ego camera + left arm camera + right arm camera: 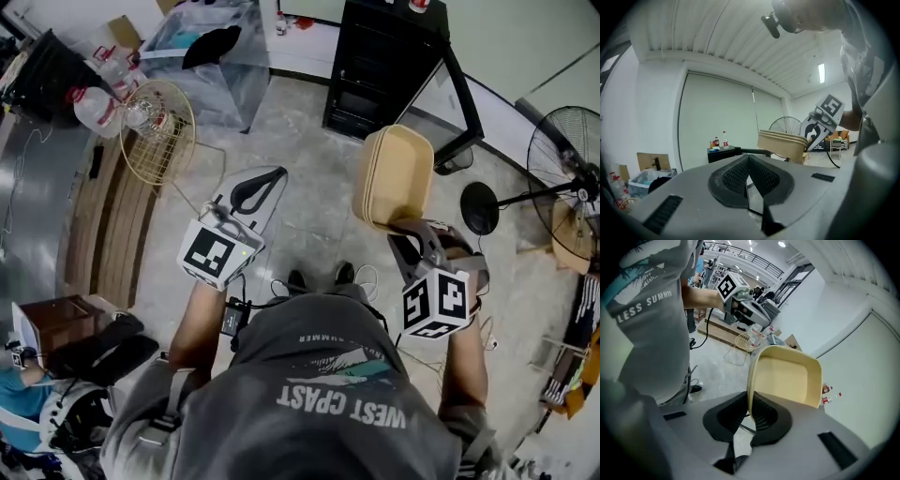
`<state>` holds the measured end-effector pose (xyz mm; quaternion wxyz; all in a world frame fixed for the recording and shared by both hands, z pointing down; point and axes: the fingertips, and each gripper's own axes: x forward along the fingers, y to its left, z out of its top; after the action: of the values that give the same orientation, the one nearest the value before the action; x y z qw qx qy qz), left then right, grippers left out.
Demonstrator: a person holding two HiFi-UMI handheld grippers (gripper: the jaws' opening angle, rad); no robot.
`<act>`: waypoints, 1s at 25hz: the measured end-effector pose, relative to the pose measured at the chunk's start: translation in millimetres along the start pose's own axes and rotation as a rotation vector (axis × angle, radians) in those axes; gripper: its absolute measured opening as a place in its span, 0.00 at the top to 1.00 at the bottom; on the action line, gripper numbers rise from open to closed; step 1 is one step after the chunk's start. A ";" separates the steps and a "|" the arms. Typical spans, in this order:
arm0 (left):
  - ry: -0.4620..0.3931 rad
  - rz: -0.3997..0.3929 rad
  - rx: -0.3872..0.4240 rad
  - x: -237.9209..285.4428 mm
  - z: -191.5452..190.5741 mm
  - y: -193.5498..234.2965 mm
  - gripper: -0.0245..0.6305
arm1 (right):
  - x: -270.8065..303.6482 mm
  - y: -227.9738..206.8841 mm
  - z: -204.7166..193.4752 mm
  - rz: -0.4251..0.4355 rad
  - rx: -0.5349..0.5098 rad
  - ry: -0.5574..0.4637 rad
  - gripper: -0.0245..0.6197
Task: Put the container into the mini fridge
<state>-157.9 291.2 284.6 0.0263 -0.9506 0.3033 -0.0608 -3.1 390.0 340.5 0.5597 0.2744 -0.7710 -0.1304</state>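
Observation:
In the head view my right gripper (409, 234) is shut on the near rim of a beige lidded container (394, 176), held on edge above the floor. The right gripper view shows that rim pinched between the pads (761, 414) of the right gripper (750, 405), with the container (787, 376) standing up ahead. The black mini fridge (380, 66) stands ahead against the wall, its glass door (452, 103) swung open to the right. My left gripper (262, 186) hangs to the left, shut with nothing in it; the left gripper (749, 161) looks toward the container (783, 143) and fridge (724, 153).
A standing fan (572, 159) and its round base (480, 208) are at the right. A loose wire fan grille (157, 131), plastic bottles (94, 105) and a clear storage box (202, 56) lie at the far left. A wooden pallet (122, 234) and cables are on the floor.

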 end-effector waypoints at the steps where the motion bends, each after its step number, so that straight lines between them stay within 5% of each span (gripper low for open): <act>1: -0.007 -0.006 0.004 -0.6 -1.7 -0.9 0.94 | 1.1 1.6 -0.3 -0.004 0.000 0.004 0.89; 9: 0.002 -0.035 0.021 27.9 -7.6 -14.3 0.94 | 11.3 -4.8 -24.8 0.008 0.024 -0.002 0.89; 15: 0.014 -0.042 0.005 39.7 -10.7 20.8 0.94 | 36.1 -32.6 -9.1 0.022 0.029 0.001 0.89; 25: 0.046 0.009 0.004 96.4 -5.2 36.7 0.94 | 70.7 -90.3 -41.9 0.056 0.008 -0.040 0.89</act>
<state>-101.6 205.4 296.1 0.0217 -0.9475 0.3079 -0.0830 45.4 280.6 364.8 0.5466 0.2521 -0.7899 -0.1171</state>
